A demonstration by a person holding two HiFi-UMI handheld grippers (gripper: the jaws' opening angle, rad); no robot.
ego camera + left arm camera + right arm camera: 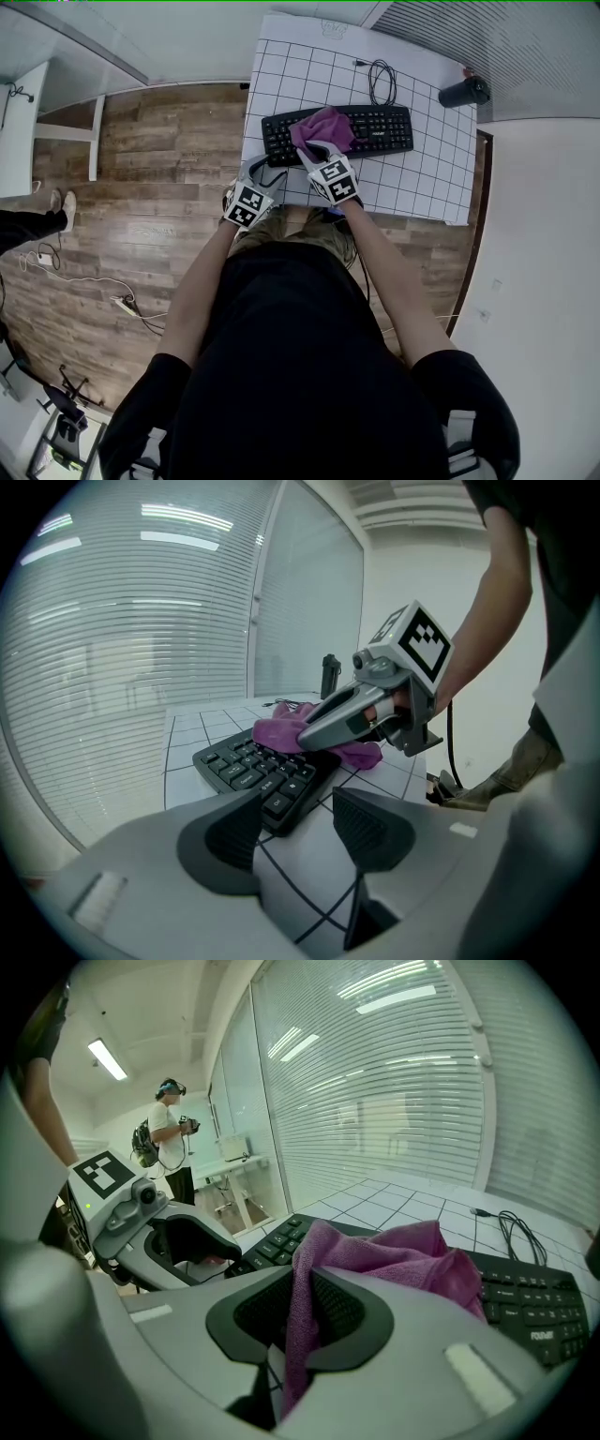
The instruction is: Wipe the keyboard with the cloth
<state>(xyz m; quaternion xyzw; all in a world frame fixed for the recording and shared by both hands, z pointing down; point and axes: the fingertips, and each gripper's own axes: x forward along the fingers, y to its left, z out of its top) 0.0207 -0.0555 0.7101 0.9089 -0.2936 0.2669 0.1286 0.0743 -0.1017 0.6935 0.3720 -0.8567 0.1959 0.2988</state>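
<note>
A black keyboard (pixel 375 129) lies on the white gridded table top (pixel 422 178). A purple cloth (pixel 324 126) is bunched over its left half. My right gripper (pixel 315 150) is shut on the cloth's near edge, and the cloth (pixel 398 1255) spills from between its pads (pixel 347 1312) onto the keys (pixel 534 1302). My left gripper (pixel 270 176) is open and holds nothing, just off the keyboard's near left corner (pixel 281 799). In the left gripper view the right gripper (pixel 361 714) rests on the cloth (pixel 281 731).
A black bottle (pixel 464 91) stands at the table's far right corner, with a coiled black cable (pixel 380 80) behind the keyboard. Wooden floor (pixel 159 187) and a white desk (pixel 19 131) lie to the left. Another person (pixel 169 1138) stands far off.
</note>
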